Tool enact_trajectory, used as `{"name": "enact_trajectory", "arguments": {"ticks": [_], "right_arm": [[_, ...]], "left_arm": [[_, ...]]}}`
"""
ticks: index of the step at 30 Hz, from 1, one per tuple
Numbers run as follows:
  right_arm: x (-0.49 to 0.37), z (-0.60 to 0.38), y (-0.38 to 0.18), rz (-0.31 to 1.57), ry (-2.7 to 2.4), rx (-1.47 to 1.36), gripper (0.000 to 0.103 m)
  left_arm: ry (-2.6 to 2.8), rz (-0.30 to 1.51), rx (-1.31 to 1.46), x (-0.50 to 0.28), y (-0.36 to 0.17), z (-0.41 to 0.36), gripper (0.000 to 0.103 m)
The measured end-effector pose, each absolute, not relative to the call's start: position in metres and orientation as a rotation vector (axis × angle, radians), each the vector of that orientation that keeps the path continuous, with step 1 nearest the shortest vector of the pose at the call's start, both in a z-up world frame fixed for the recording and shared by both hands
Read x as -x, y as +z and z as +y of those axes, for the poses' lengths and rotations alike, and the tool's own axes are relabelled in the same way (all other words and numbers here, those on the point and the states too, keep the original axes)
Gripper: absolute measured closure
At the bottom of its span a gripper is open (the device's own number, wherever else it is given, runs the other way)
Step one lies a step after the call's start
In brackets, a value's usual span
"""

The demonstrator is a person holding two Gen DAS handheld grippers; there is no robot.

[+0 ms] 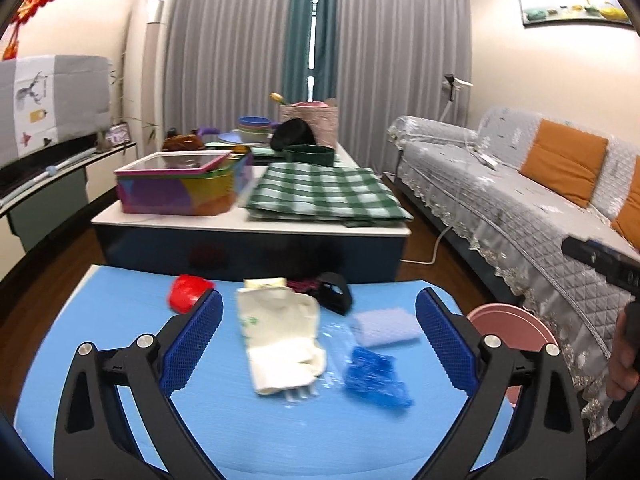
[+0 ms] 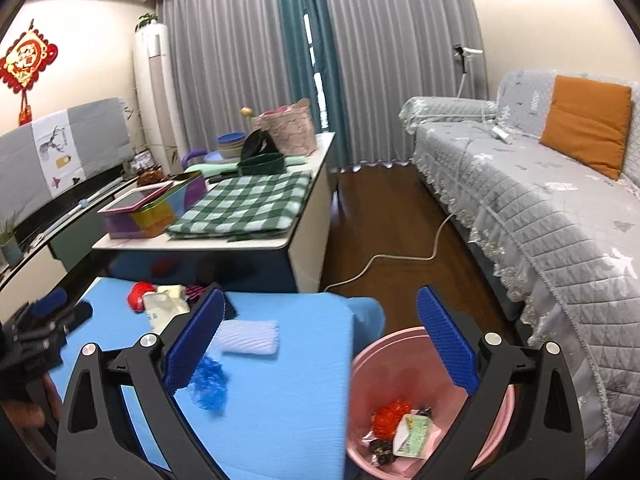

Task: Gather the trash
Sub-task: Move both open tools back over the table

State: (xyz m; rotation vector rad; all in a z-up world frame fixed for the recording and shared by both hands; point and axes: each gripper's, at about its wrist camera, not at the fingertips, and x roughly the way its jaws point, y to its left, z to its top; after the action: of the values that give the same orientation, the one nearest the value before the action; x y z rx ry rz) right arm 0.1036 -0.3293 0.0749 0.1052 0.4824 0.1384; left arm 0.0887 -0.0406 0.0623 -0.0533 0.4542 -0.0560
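Blue-covered bench (image 1: 120, 360) is strewn with trash, seven pieces as counted. Between the wide-open, empty jaws of the left gripper (image 1: 319, 344) lies a cream wrapper (image 1: 280, 344), long axis running away from them. Over the pink bin (image 2: 372, 356) the right gripper (image 2: 320, 344) is held agape, empty.
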Motion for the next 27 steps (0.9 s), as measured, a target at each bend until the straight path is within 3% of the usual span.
{"name": "enact_trajectory", "arguments": {"ticks": [8,14,27], "right_arm": [[-0.112,-0.289,0.060,0.531,0.229,-0.079,0.037],[-0.121,-0.260,0.039,0.575,0.279,-0.042,0.038],[-0.154,-0.212,-0.010,0.703,0.381,-0.015,0.034]], "left_arm": [[-0.008,0.457,0.108,-0.094,0.065,0.008,0.016],[0.014,0.493,0.161,-0.093,0.041,0.029,0.029],[0.038,0.507,0.163,-0.106,0.020,0.046,0.034]]}}
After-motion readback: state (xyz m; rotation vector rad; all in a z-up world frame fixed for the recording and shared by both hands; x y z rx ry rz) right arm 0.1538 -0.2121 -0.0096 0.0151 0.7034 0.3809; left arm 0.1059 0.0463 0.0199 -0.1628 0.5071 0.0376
